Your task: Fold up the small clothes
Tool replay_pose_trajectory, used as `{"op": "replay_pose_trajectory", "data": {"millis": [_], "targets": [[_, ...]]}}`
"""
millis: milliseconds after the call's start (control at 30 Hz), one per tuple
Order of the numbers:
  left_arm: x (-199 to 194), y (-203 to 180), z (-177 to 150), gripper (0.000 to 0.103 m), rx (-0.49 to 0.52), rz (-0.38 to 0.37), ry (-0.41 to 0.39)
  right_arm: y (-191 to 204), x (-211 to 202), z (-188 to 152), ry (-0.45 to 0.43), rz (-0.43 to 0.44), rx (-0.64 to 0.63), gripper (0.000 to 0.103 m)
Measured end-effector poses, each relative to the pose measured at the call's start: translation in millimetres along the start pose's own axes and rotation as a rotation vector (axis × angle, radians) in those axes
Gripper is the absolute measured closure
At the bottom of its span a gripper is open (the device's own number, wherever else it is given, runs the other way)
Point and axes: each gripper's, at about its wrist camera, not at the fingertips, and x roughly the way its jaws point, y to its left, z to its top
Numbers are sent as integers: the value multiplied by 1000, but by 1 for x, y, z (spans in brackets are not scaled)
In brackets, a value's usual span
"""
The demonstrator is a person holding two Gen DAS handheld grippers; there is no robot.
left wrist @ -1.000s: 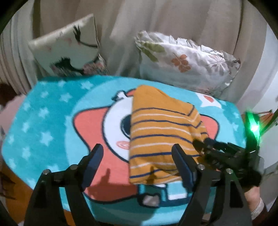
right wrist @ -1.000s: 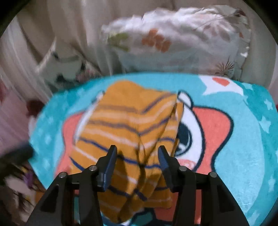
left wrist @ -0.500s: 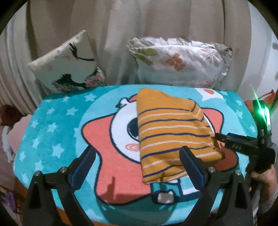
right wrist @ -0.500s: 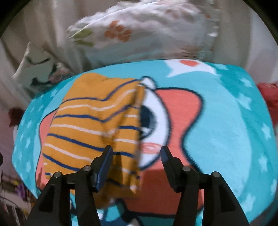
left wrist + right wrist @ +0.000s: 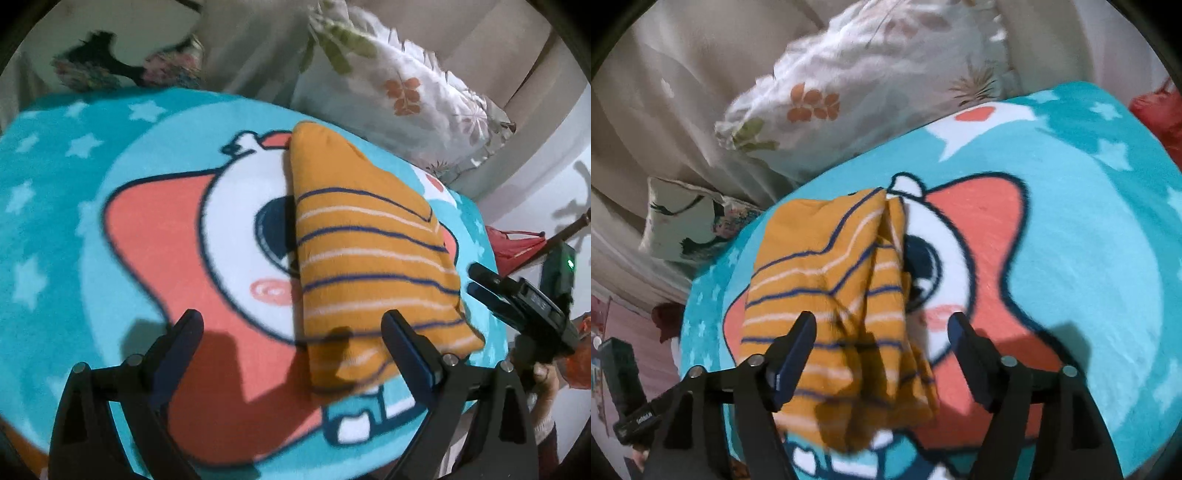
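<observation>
A folded orange garment with navy and white stripes (image 5: pixel 365 258) lies on a teal cartoon blanket (image 5: pixel 92 206). My left gripper (image 5: pixel 291 339) is open and empty, hovering just in front of the garment's near edge. My right gripper (image 5: pixel 881 339) is open and empty above the garment's near end (image 5: pixel 842 295), its left finger over the cloth. In the left wrist view the right gripper (image 5: pixel 480 284) shows at the garment's right edge, jaws apart.
A white floral pillow (image 5: pixel 399 88) and a bird-print pillow (image 5: pixel 683 221) lean against beige curtains behind the blanket. A red object (image 5: pixel 513 247) sits off the blanket's right side. The blanket's front edge drops off near my grippers.
Both grippers have moved closer to the garment's near end. The right gripper's jaws have opened wider. The garment lies in the same place.
</observation>
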Motion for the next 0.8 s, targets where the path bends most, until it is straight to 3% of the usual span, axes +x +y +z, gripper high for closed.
{"op": "replay_pose_trajectory", "data": {"millis": [200, 267, 333, 367, 400, 433, 533, 600, 700, 800], "targets": [[54, -22, 15, 7, 44, -121, 79, -15, 59, 25, 125, 60, 54, 23], [74, -28, 15, 7, 16, -146, 113, -20, 72, 26, 147, 121, 116, 23], [86, -29, 13, 6, -40, -197, 120, -24, 75, 26, 115, 174, 184, 22], [84, -31, 13, 8, -46, -203, 102, -26, 80, 26, 126, 216, 232, 25], [84, -32, 13, 12, -54, -225, 109, -27, 88, 25, 162, 283, 297, 47], [80, -34, 14, 19, -55, -216, 101, -26, 93, 24, 185, 323, 338, 58], [64, -35, 22, 40, -33, -211, 86, -9, 92, 28, 187, 387, 339, 65], [47, -35, 29, 42, -22, -202, 55, 7, 84, 34, 169, 456, 319, 67], [24, -35, 43, 42, 24, -129, -6, 34, 73, 41, 127, 490, 239, 67], [24, -28, 51, 33, 64, 11, -18, 51, 82, 39, 130, 375, 130, 64]]}}
